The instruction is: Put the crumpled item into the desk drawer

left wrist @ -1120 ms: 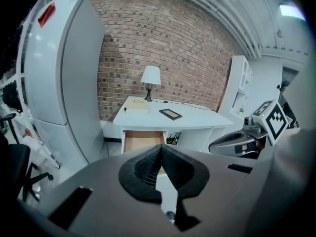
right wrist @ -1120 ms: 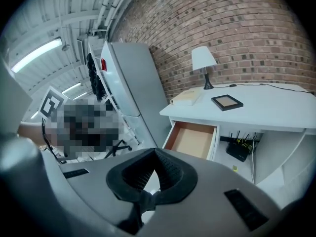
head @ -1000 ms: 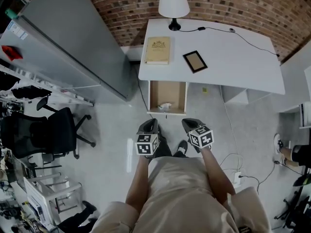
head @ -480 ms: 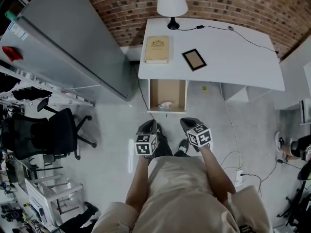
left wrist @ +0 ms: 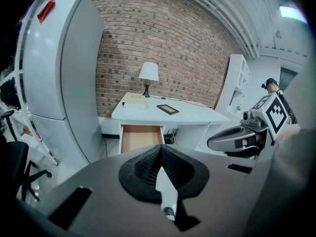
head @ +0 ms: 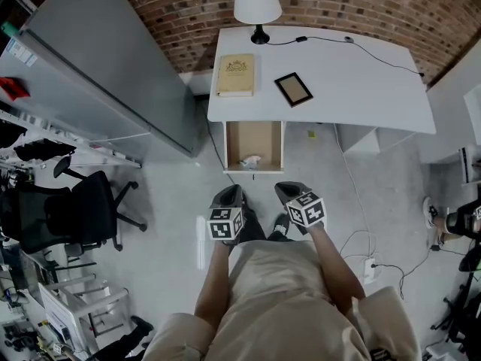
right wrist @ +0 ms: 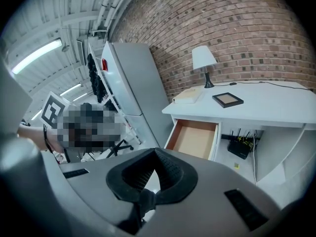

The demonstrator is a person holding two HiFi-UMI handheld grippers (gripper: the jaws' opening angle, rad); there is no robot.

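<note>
Overhead, the head view shows the white desk (head: pixel 361 89) against a brick wall, with its drawer (head: pixel 255 134) pulled open below the left end of the top. The crumpled item (head: pixel 250 161) lies inside the drawer, close to the front panel. The left gripper (head: pixel 231 192) and the right gripper (head: pixel 284 190) are held side by side above the floor, near the drawer front but apart from it. A lamp (head: pixel 257 2), a book (head: pixel 235 75) and a dark-framed picture (head: pixel 294 89) rest on the desk top. In the left gripper view, the jaws meet at their tips with nothing between them, and the open drawer lies ahead. In the right gripper view, the jaws are likewise closed and empty, facing the open drawer.
</note>
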